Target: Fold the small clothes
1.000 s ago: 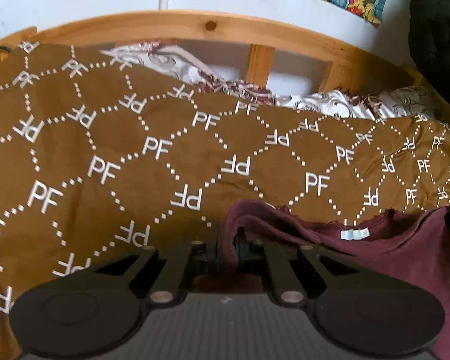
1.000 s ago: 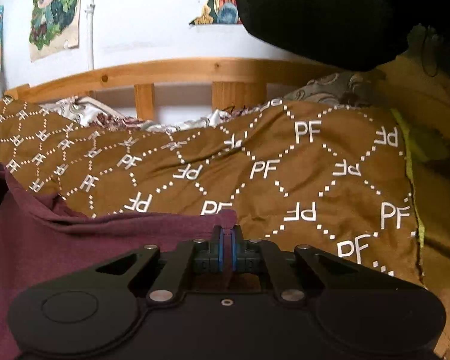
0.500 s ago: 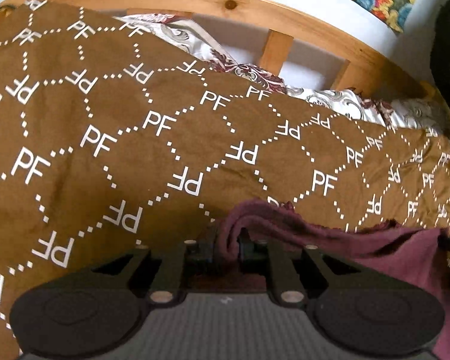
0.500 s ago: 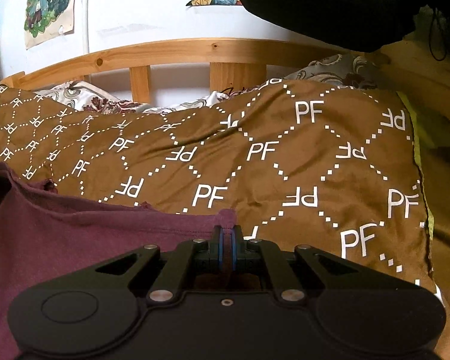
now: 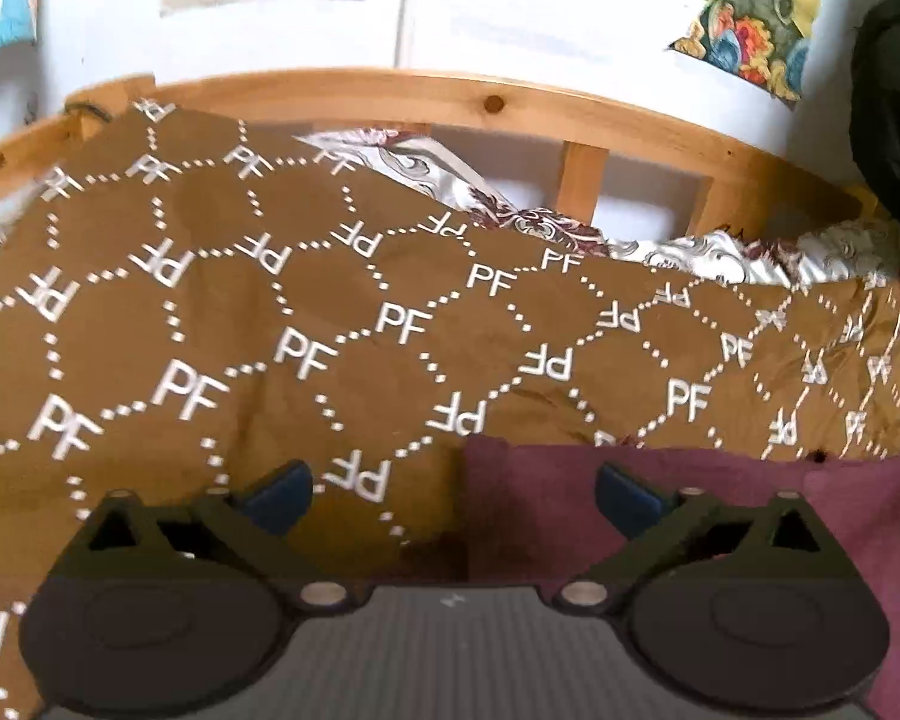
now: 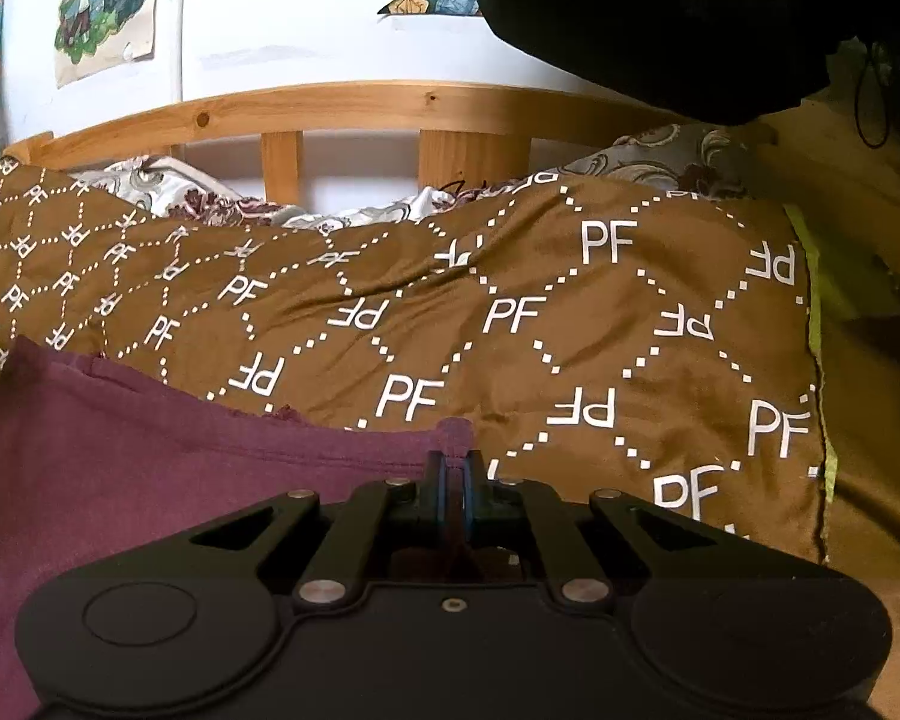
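My left gripper [image 5: 450, 489] has just sprung wide, empty, over the soft, light maroon shirt [image 6: 150, 450] on the brown blanket [image 6: 510, 312], while my right gripper [image 6: 453, 468] pinches its corner.

Both wrist views look low across the blanket [image 5: 330, 312] toward the headboard [image 6: 360, 105].

The left claw [image 5: 453, 495] has just been opening and now stands spread wide with nothing pinched between its blue pads [image 5: 279, 495]. The right claw [image 6: 453, 471] is clamped tight.
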Demonstrator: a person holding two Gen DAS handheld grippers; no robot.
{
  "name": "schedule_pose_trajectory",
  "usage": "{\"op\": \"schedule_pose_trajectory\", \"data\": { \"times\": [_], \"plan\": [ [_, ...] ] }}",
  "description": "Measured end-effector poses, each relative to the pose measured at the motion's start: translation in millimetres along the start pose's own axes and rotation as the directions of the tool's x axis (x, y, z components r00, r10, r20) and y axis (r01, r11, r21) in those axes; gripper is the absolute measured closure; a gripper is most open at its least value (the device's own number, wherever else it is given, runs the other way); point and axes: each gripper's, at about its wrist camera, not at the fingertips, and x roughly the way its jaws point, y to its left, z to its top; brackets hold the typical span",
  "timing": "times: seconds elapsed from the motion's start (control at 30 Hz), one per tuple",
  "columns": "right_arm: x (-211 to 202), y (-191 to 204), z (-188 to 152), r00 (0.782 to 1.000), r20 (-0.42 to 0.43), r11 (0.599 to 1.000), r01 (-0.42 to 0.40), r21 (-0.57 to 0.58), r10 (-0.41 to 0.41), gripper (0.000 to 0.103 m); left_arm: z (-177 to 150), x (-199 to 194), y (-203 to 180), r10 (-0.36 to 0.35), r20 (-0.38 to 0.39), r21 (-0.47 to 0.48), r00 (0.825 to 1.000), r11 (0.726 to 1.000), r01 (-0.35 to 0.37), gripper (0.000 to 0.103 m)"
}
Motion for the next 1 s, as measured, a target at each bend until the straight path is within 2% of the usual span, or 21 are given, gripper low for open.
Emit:
{"op": "schedule_pose_trajectory", "data": {
  "times": [0.1, 0.17, 0.23, 0.3, 0.5, 0.63, 0.8, 0.9, 1.0],
  "plan": [
    [2, -1, -4, 1.000, -0.024, 1.000, -0.004, 0.005, 0.004, 0.092, -9, -10, 0, 0.021, 0.012, 0.029, 1.000, 0.999, -0.021, 0.001],
    [1, -2, -8, 1.000, -0.031, 1.000, -0.001, 0.021, 0.001, 0.082, -16, -17, 1, 0.021, 0.012, 0.030, 1.000, 0.999, -0.021, 0.001],
    [-4, -1, -11, 0.999, -0.031, 1.000, -0.010, 0.030, 0.010, 0.070, -23, -24, 1, 0.010, 0.000, 0.028, 1.000, 1.000, -0.010, 0.001],
    [-12, 4, -15, 1.000, -0.018, 1.000, -0.003, 0.012, 0.003, 0.043, -31, -32, 2, 0.000, -0.008, 0.023, 1.000, 1.000, 0.000, 0.001],
    [-55, 28, -37, 0.999, 0.037, 1.000, -0.017, -0.013, 0.017, 0.009, -57, -57, 8, 0.001, -0.013, -0.044, 1.000, 0.999, -0.001, 0.000],
    [-87, 48, -72, 0.998, 0.050, 0.999, -0.028, 0.024, 0.026, 0.004, -81, -72, 8, 0.031, -0.046, -0.088, 0.998, 0.996, -0.035, 0.001],
    [-117, 62, -112, 0.994, 0.056, 0.995, 0.096, 0.031, -0.098, 0.001, -106, -91, 6, 0.063, -0.066, -0.093, 0.996, 0.993, -0.069, 0.001],
    [-125, 61, -131, 0.982, 0.058, 0.983, 0.182, 0.008, -0.182, 0.001, -116, -104, 5, 0.080, -0.079, -0.106, 0.994, 0.990, -0.088, 0.000],
    [-131, 55, -144, 0.978, 0.074, 0.981, 0.193, 0.022, -0.194, 0.001, -126, -115, 1, 0.087, -0.116, -0.115, 0.989, 0.988, -0.100, 0.000]
  ]
}}
